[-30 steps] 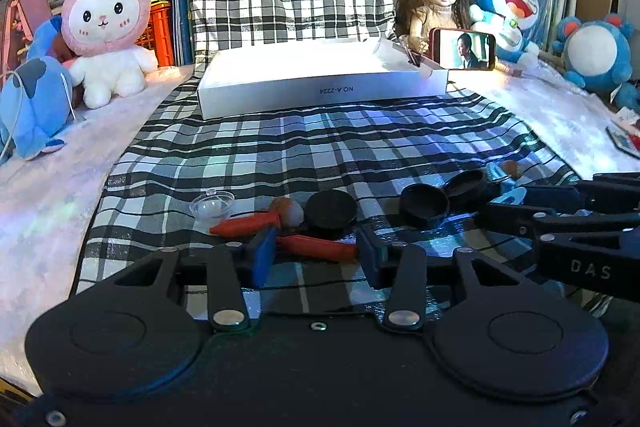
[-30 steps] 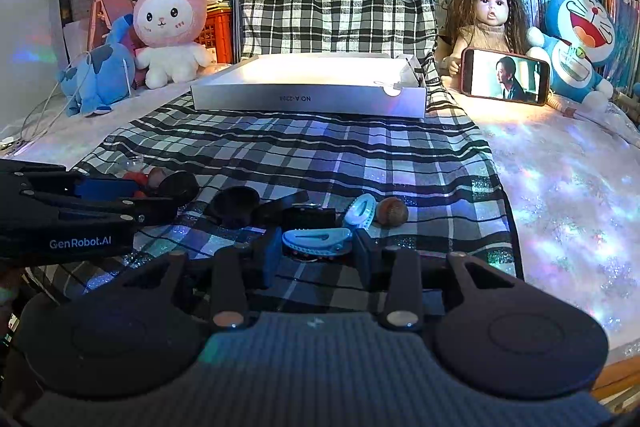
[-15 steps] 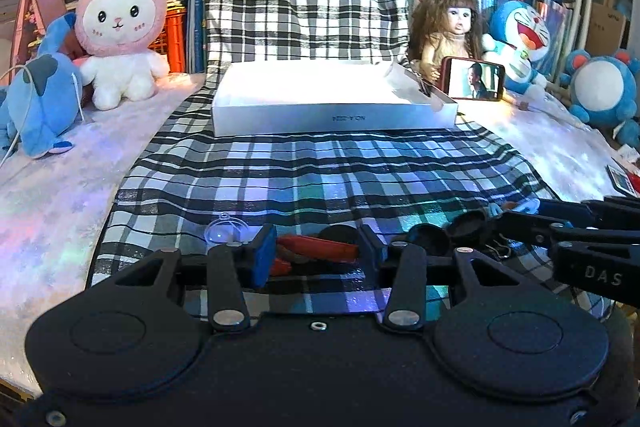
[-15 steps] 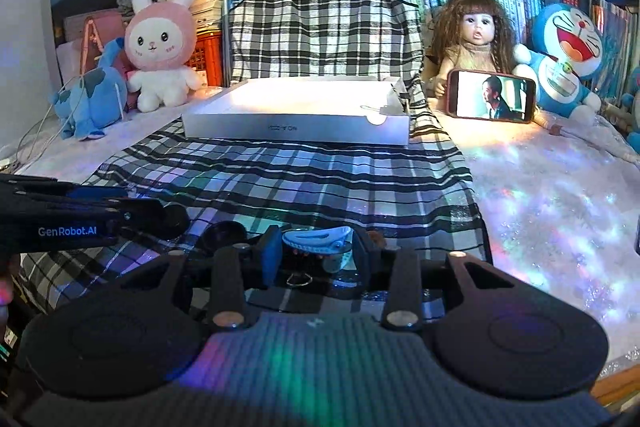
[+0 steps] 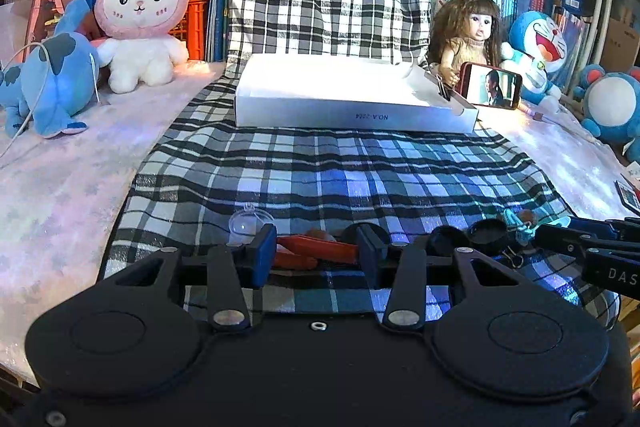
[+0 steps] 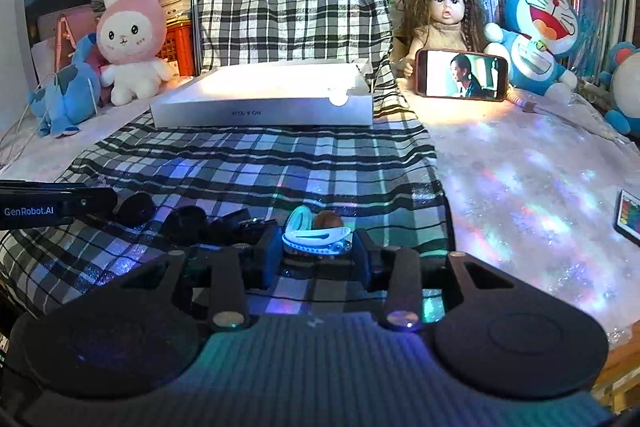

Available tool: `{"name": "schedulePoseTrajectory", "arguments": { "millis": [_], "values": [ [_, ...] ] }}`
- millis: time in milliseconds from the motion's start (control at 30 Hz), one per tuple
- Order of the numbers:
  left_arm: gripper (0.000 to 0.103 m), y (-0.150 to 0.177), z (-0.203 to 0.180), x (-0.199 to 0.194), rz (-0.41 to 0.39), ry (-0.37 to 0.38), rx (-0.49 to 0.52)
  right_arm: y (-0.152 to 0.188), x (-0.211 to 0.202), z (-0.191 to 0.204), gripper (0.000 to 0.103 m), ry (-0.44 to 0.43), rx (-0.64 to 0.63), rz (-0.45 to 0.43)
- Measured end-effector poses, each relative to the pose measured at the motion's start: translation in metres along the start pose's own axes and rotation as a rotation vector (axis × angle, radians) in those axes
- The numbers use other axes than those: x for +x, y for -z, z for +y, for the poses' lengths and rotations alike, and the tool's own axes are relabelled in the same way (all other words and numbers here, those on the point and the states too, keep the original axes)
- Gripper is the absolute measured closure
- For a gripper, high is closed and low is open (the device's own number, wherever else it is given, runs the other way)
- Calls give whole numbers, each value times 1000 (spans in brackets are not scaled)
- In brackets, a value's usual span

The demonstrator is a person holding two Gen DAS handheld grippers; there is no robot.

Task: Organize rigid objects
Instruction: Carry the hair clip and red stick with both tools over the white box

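Both grippers [image 5: 316,253] near cloth [image 5: 320,171] edge

An orange clip [image 5: 318,247] is being held level between blue gripper pads, and a pale blue hair clip [image 6: 316,238] likewise. Black round lids [image 5: 486,231], a clear dome [image 5: 248,221] and a second orange piece [image 5: 294,261] are being left lying on the checked cloth [image 5: 320,167], near the white box [image 5: 352,103].
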State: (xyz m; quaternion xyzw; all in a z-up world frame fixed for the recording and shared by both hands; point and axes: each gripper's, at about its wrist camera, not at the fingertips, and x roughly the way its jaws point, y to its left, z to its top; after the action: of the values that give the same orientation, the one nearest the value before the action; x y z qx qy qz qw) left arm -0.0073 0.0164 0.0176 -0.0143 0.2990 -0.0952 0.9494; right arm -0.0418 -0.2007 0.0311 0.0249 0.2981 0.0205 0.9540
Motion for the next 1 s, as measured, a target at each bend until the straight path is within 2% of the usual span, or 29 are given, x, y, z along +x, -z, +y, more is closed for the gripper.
{"name": "schedulePoseTrajectory", "arguments": {
  "millis": [233,433,600,767,1000],
  "values": [
    [61,-16,3,3,-2,-2,4,-14,0,-7,59,9,20,-26],
    [61,-44,10,16,14,10,-13,-36,15,-15,59,4,36,-30],
    [61,-75,14,29,5,4,-3,-61,34,-13,59,2,14,-41],
    [61,-107,17,50,2,15,-18,-87,63,-15,59,-24,35,-12],
    [61,-139,17,93,43,22,-39,-122,100,-16,59,-46,53,22]
  ]
}}
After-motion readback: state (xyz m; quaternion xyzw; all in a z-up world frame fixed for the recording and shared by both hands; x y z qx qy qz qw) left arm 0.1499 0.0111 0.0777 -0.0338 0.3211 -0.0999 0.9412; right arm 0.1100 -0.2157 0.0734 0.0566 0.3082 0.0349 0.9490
